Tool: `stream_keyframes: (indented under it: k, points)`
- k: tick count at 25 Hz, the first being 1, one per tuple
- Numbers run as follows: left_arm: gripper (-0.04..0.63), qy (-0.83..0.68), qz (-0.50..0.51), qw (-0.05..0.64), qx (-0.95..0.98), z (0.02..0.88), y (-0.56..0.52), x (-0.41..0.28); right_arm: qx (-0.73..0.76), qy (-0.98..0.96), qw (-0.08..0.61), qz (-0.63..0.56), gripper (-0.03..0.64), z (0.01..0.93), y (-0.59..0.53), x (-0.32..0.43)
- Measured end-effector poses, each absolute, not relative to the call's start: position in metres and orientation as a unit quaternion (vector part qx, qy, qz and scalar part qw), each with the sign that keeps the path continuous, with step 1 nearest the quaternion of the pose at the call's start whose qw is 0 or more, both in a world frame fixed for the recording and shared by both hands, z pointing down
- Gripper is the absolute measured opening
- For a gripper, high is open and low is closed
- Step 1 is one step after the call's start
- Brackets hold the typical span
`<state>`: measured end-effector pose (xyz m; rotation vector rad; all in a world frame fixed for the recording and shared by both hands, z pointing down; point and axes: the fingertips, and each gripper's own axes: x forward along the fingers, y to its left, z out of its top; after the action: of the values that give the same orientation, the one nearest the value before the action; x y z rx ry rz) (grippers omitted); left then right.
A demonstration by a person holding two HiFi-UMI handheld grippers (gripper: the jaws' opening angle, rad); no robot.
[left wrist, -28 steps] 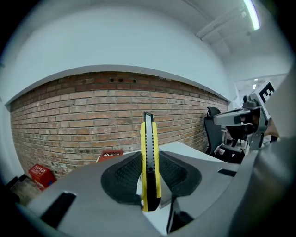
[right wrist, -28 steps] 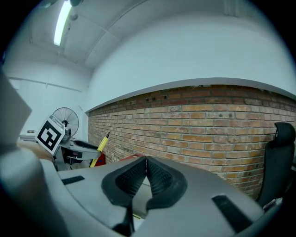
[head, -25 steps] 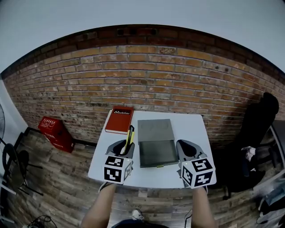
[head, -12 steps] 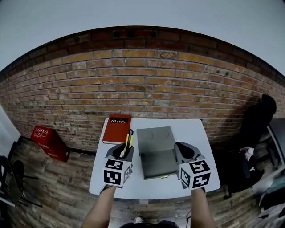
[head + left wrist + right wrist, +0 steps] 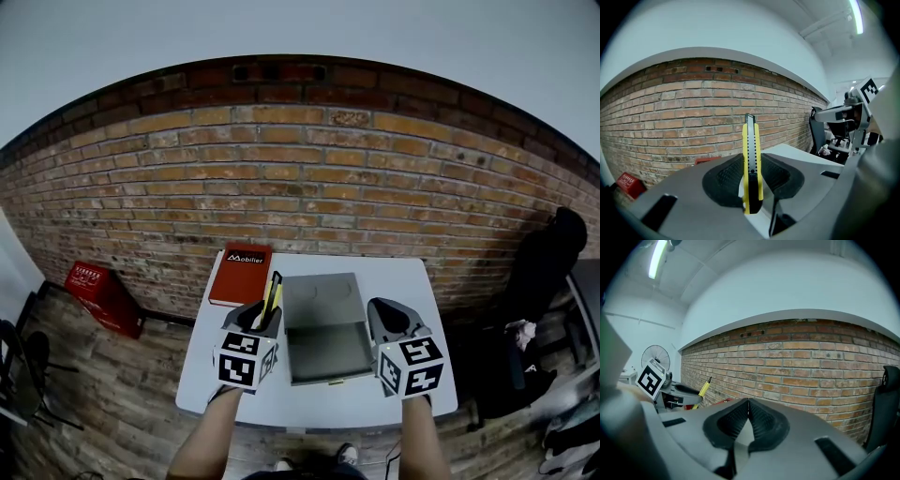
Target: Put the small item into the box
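Observation:
A yellow and black utility knife stands upright between the jaws of my left gripper, which is shut on it, just left of the box. The grey box lies open on the white table, its lid folded back toward the wall. My right gripper is shut with nothing between its jaws and hovers at the box's right side. In the right gripper view the knife shows at far left.
A red book lies on the table's back left corner. A brick wall rises behind the table. A red crate sits on the wooden floor to the left, and a dark chair stands at the right.
Both grippers keep their places beside the box, the left one still holding the knife. The head view has shifted a little, so the table sits slightly lower and left.

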<state>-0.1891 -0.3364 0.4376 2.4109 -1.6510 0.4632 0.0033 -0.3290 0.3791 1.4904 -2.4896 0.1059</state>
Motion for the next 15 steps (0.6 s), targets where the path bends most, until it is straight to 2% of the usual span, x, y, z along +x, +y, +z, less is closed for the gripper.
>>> stream_keyframes:
  k: [15]
  points:
    - [0.130, -0.600, 0.173, 0.082, 0.777, 0.431, -0.348, -0.150, 0.474, -0.874, 0.093, 0.045, 0.020, 0.376, -0.373, 0.059]
